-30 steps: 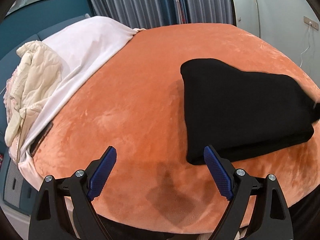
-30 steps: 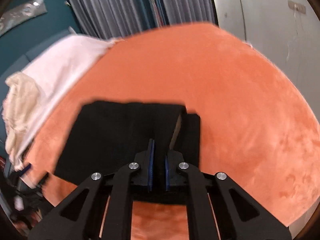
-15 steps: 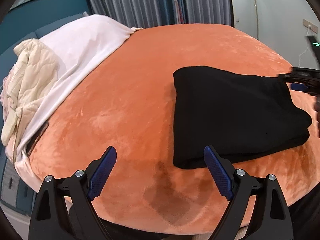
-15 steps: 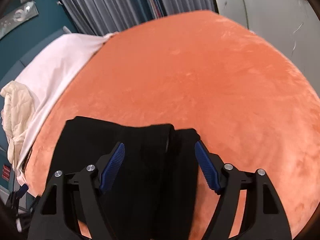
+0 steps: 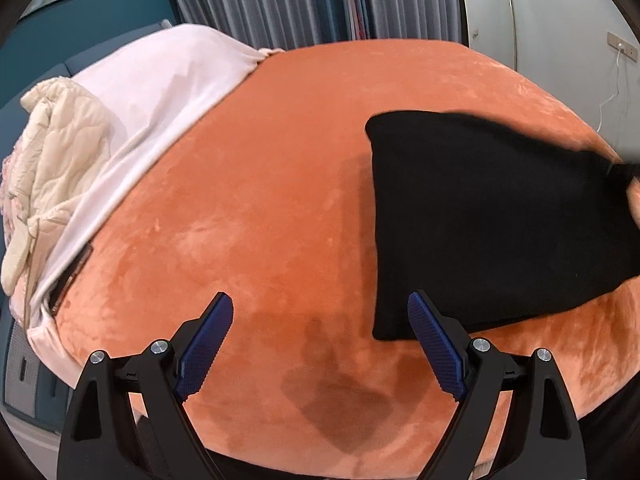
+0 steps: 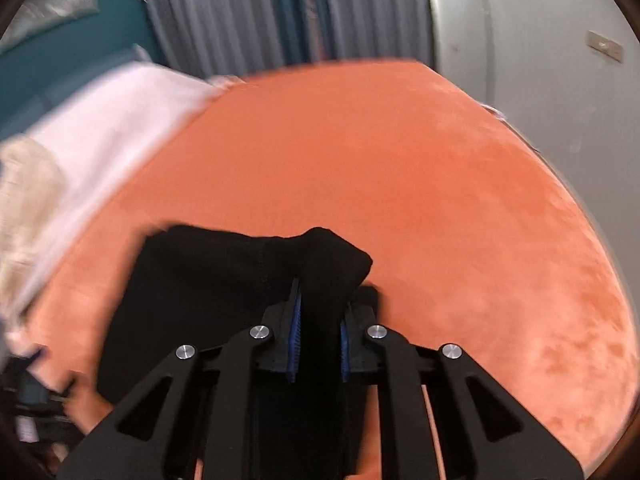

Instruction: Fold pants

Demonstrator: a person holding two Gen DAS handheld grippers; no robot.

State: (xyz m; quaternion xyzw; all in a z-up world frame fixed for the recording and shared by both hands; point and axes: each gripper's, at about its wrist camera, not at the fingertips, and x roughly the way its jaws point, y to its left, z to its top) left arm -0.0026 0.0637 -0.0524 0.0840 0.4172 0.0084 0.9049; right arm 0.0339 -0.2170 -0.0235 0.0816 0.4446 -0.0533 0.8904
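The black pants (image 5: pixel 480 220) lie folded on the right half of the orange bedspread (image 5: pixel 280 160). My left gripper (image 5: pixel 320 304) is open over bare bedspread near the front edge, and its right finger overlaps the pants' near left corner. In the right wrist view my right gripper (image 6: pixel 320 300) is closing its jaws on a raised bunch of the pants (image 6: pixel 208 280) at their right edge. The blue pads (image 6: pixel 295 332) press on the fabric, which humps up above the fingertips. This view is motion-blurred.
A white sheet (image 5: pixel 160 80) and a cream quilted blanket (image 5: pixel 60 140) cover the bed's left side. Grey curtains (image 5: pixel 280 0) hang behind it. A white wall with an outlet and cable (image 5: pixel 620 46) stands at the right. Bedspread (image 6: pixel 400 160) stretches beyond the pants.
The right gripper opened wide over the pants' edge half a second ago, then closed on it, bunching the fabric upward. The left gripper stayed open and still.
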